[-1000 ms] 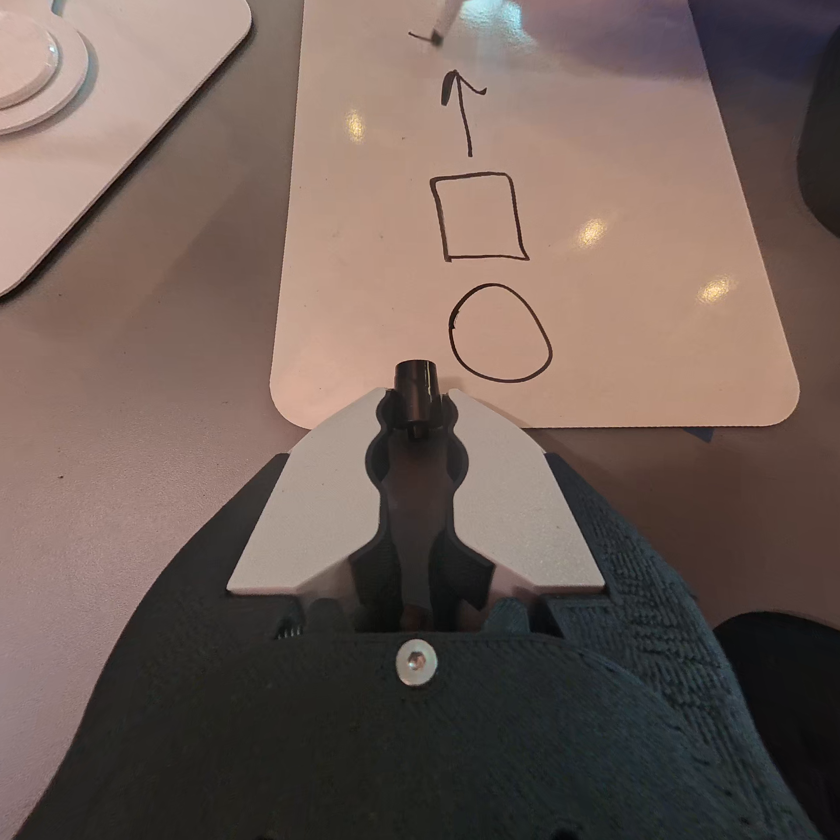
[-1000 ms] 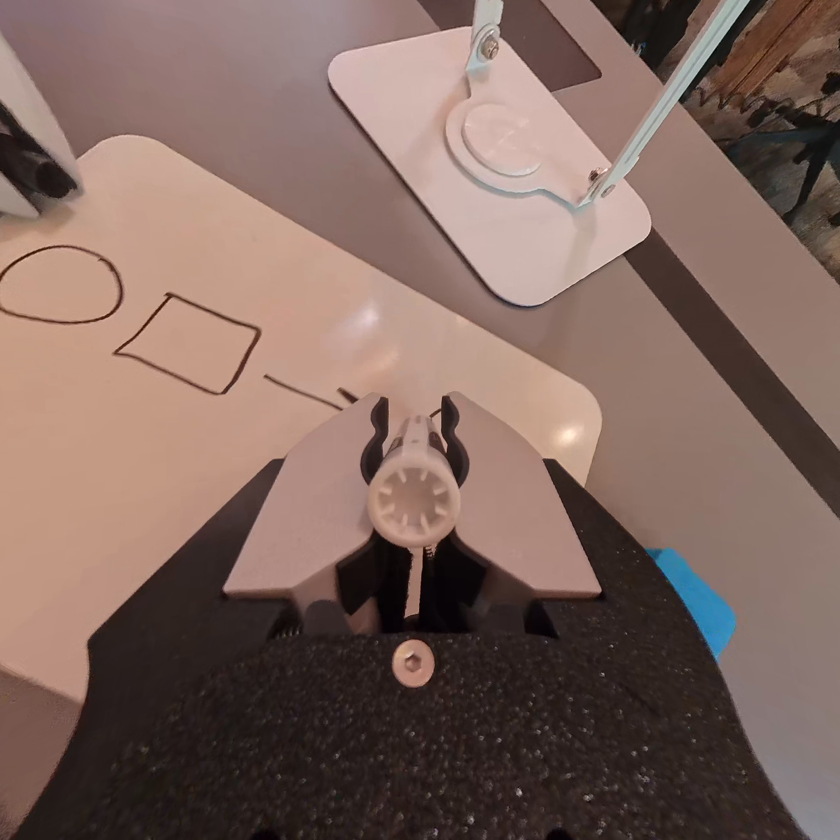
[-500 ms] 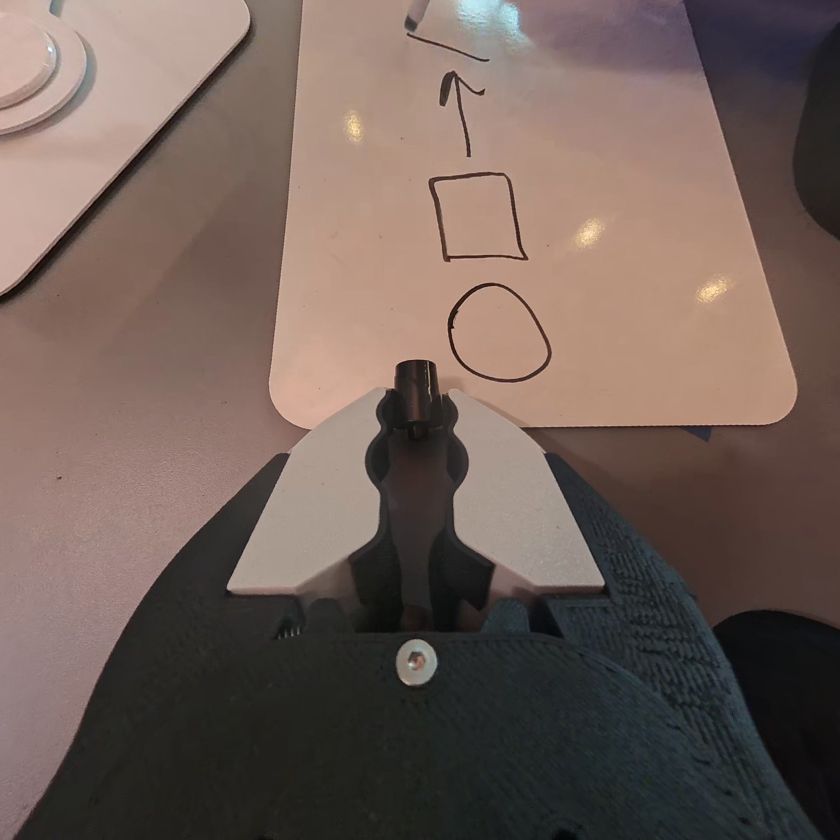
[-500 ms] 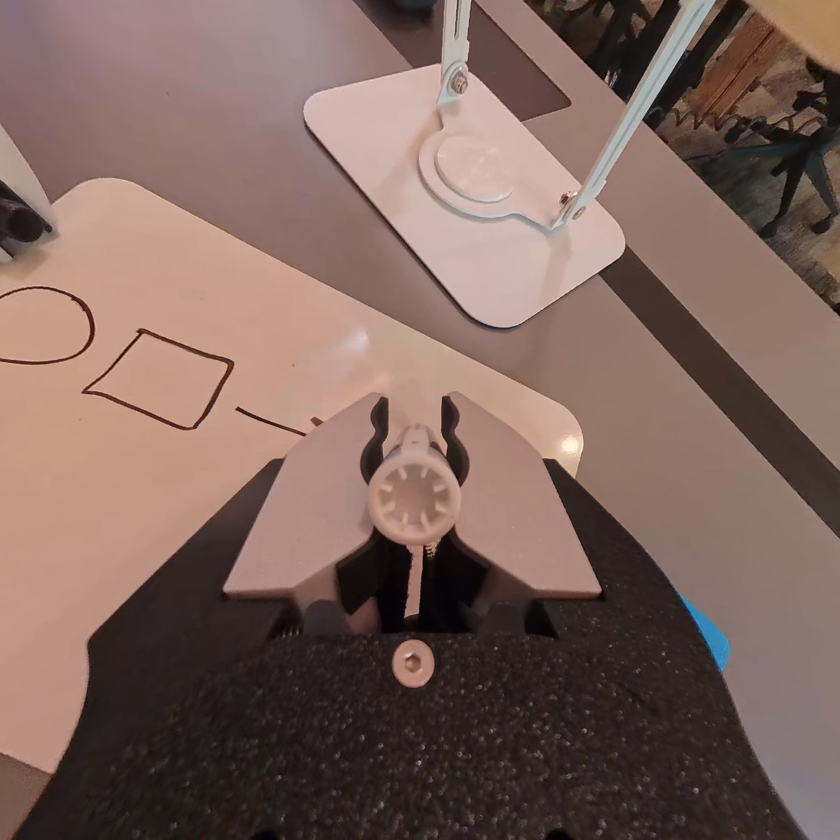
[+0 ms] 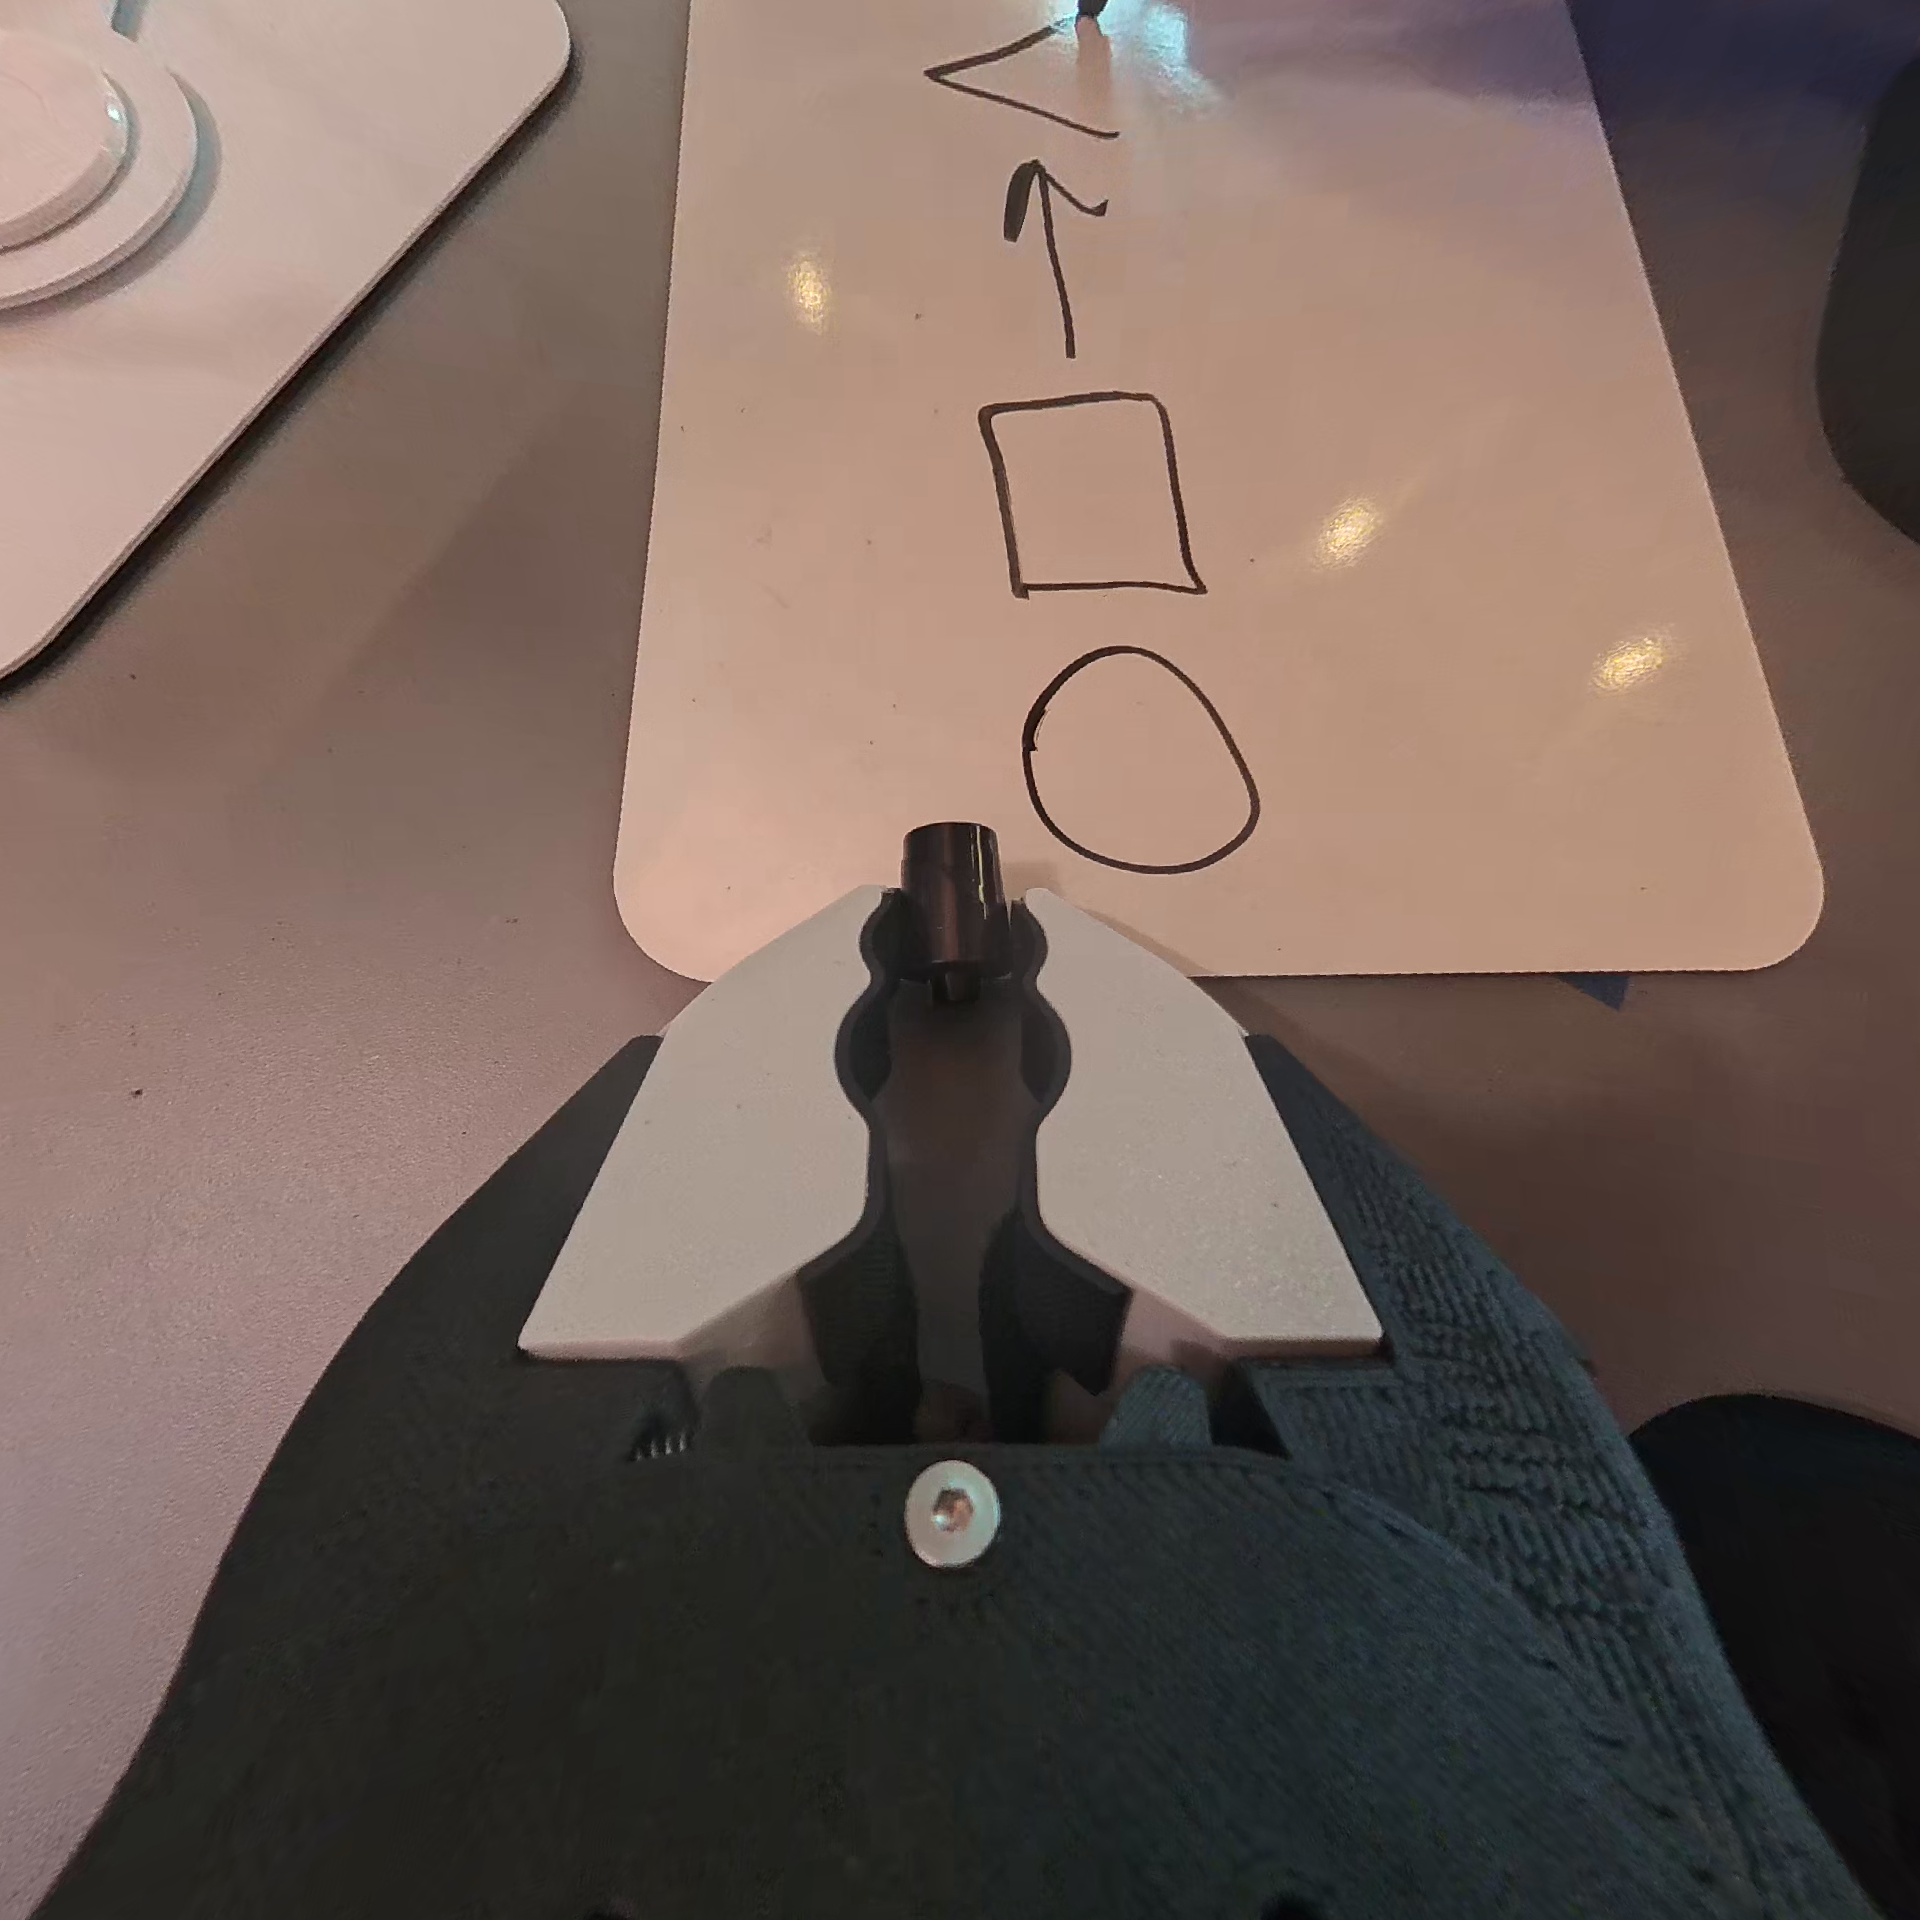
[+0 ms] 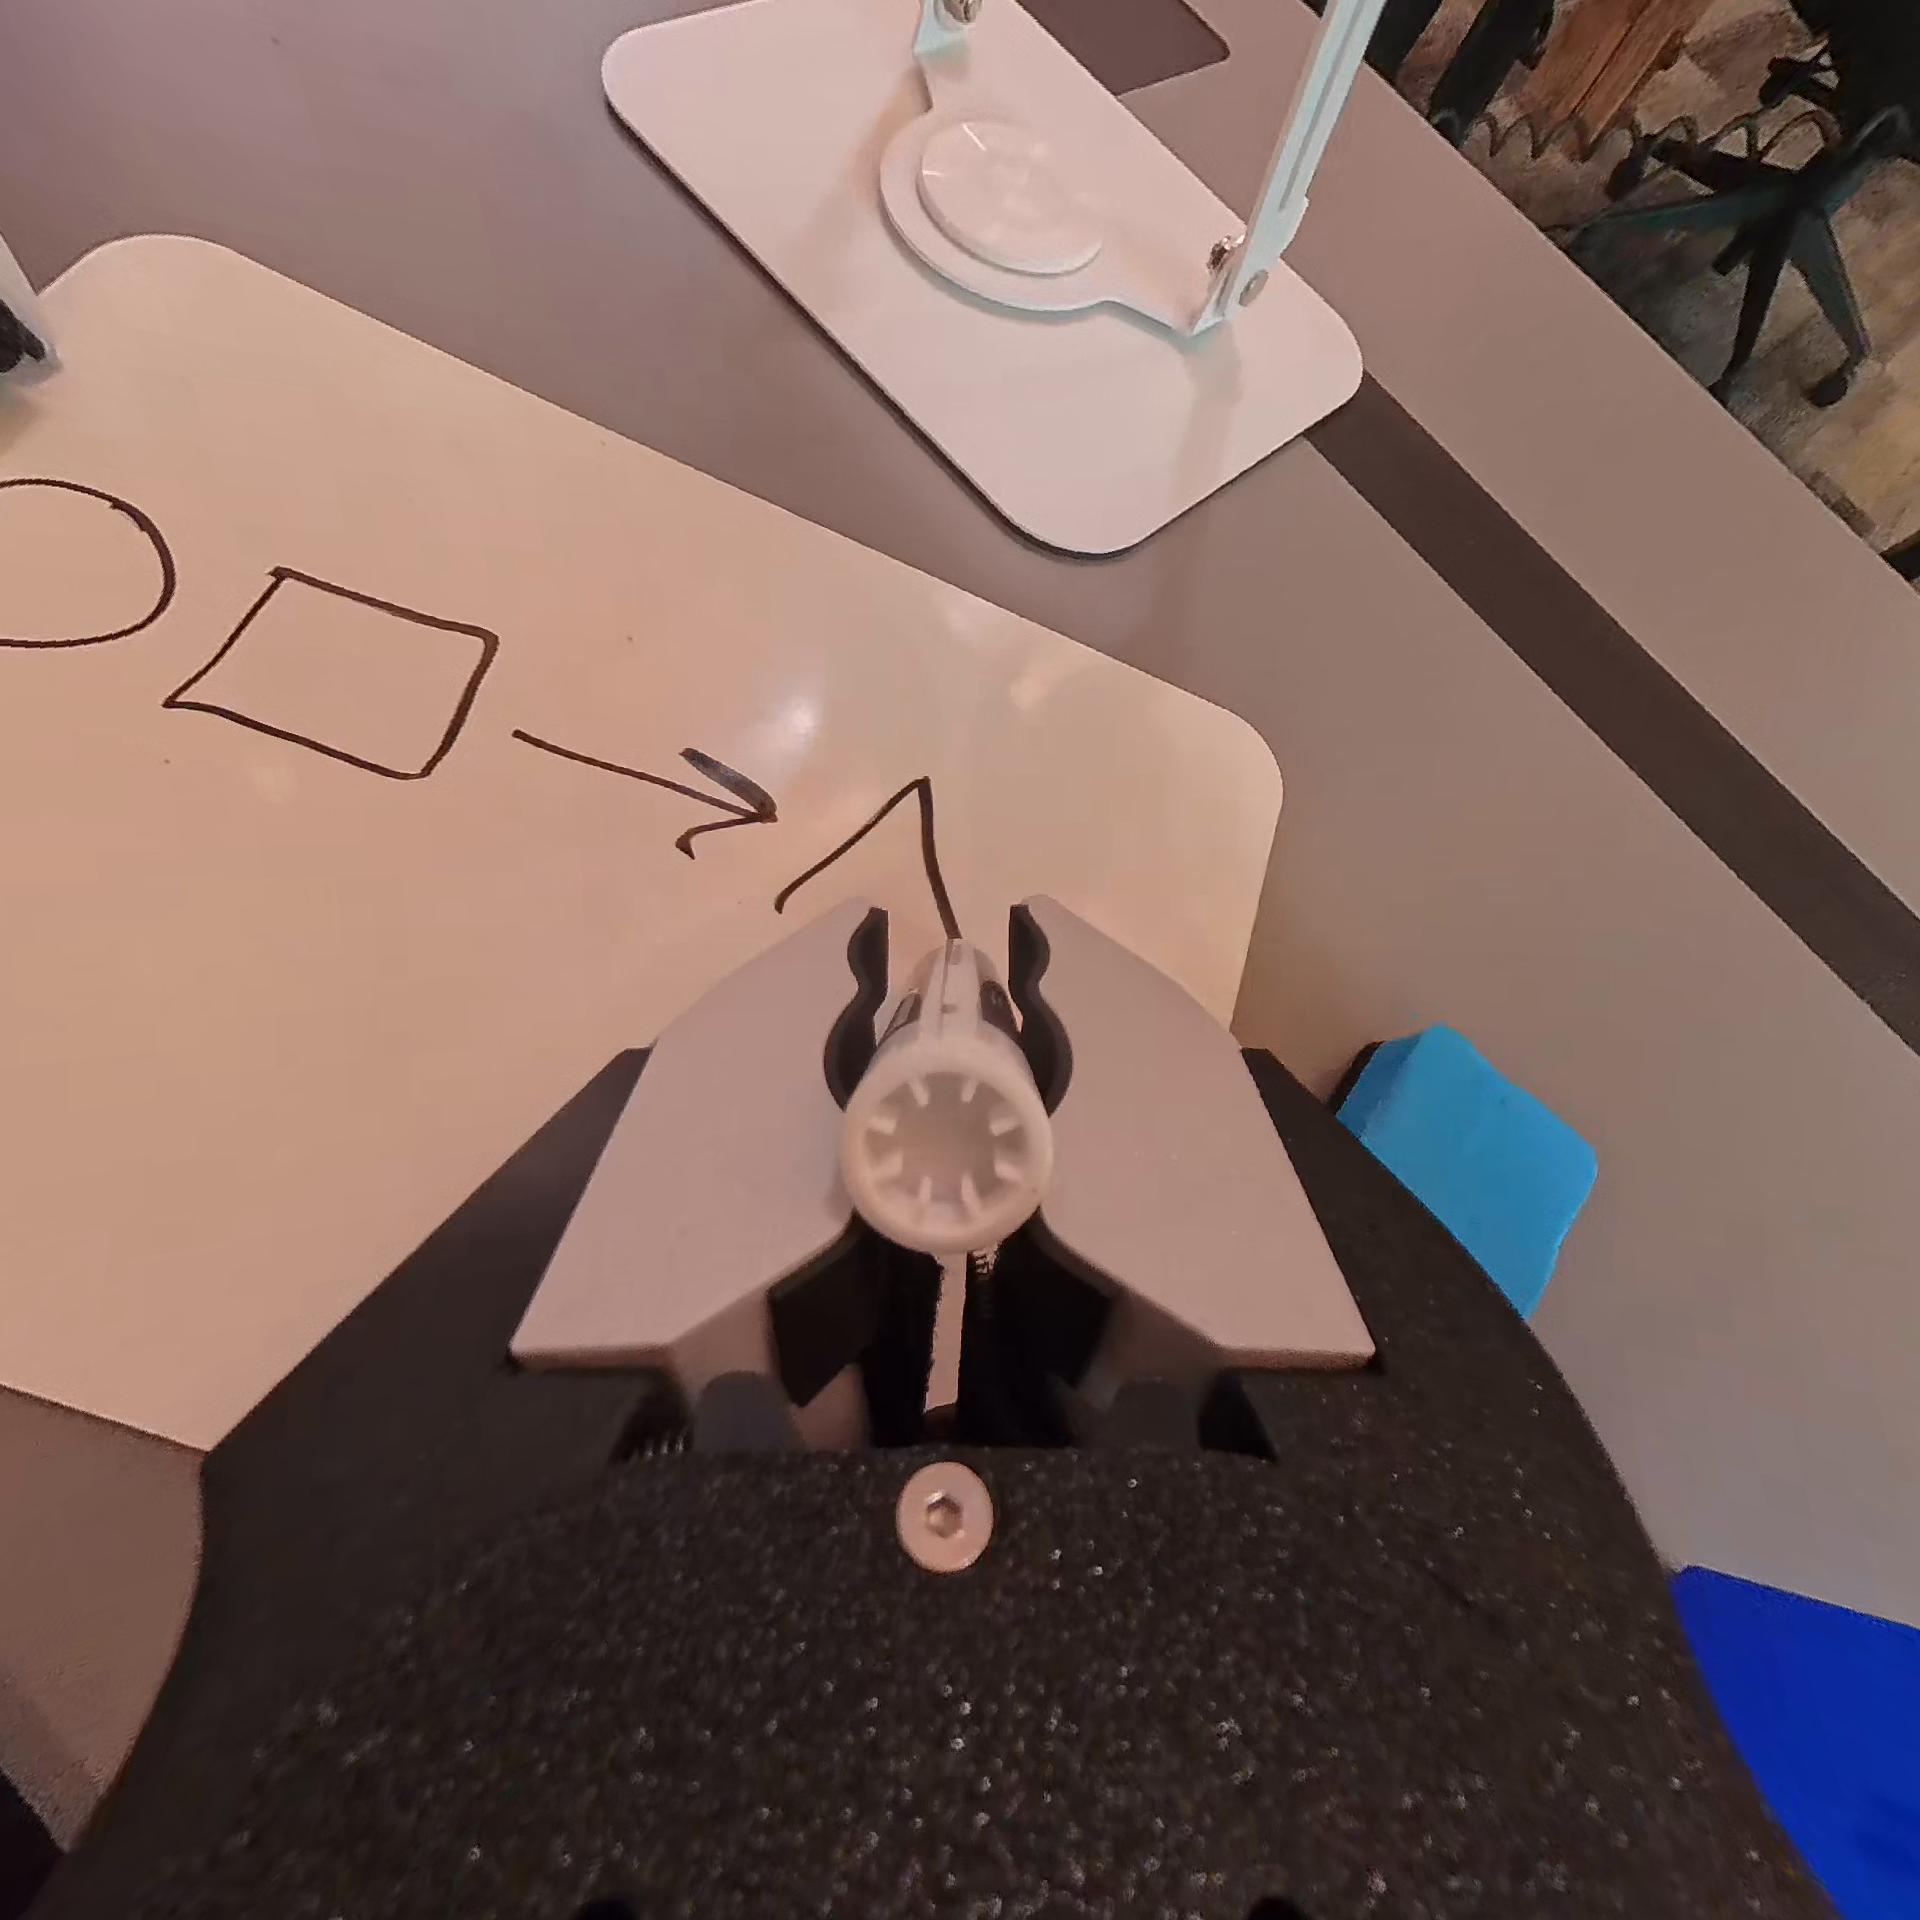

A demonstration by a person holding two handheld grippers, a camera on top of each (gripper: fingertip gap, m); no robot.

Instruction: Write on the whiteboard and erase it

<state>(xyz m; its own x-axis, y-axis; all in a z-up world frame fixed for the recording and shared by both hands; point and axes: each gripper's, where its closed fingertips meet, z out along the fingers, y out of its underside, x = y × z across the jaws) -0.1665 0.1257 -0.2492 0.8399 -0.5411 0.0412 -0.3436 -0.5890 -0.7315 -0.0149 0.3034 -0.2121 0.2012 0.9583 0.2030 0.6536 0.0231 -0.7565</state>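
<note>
While right gripper (image 6: pixel 945 925) clamps white marker (image 6: pixel 945 1143) mid-barrel, tip on far end of whiteboard (image 5: pixel 1351 312); left gripper (image 5: pixel 954 904) pinches black cap (image 5: pixel 951 894). Marker light, stiff, slick: grip firm.

On the grey-brown tabletop (image 6: pixel 1558 831) we see a white stand base (image 6: pixel 997 343) with a round disc and a slanted white arm (image 6: pixel 1288 177), a dark strip (image 6: pixel 1621 582) running along the surface, and black office chairs (image 6: pixel 1766 208) on the floor beyond.
</note>
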